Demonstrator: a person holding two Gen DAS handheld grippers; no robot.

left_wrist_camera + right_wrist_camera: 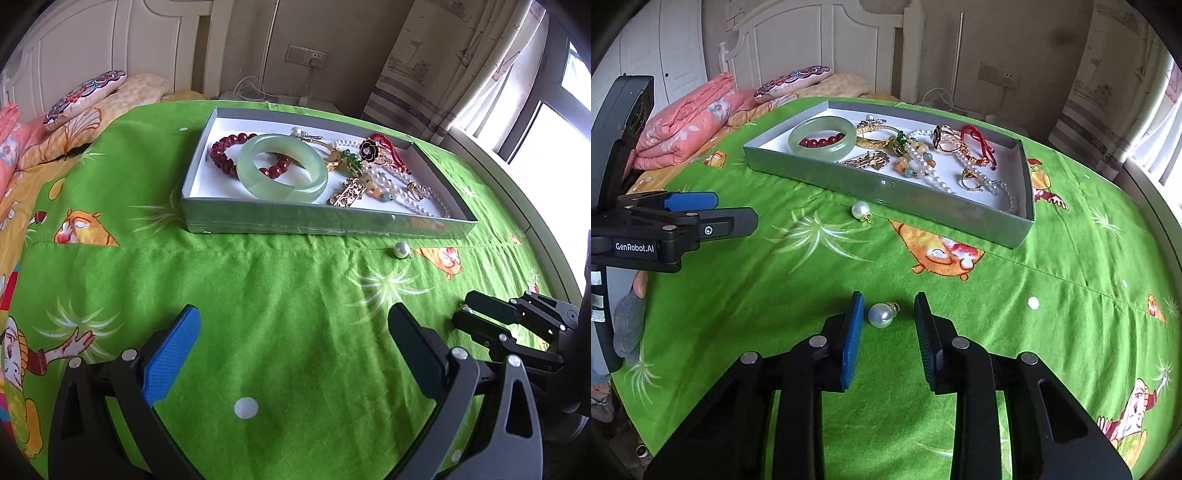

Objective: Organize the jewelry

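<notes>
A silver box lid tray (325, 221) (812, 173) on the green bedspread holds a jade bangle (282, 168) (822, 138), red beads (225, 151), gold pieces, a red cord and pearl strands (938, 181). One pearl earring (400, 249) (861, 211) lies on the cloth in front of the tray. A second pearl earring (881, 314) lies between the fingertips of my open right gripper (888, 308) (467, 310), untouched. My left gripper (295, 328) (735, 210) is open and empty, hovering above the cloth.
Green cartoon-print bedspread (295, 295) covers the bed. Folded pink quilt (683, 122) and pillows (85, 98) lie at the far left by the headboard. A window and curtain (461, 62) stand at the right. A gloved hand (628, 325) holds the left gripper.
</notes>
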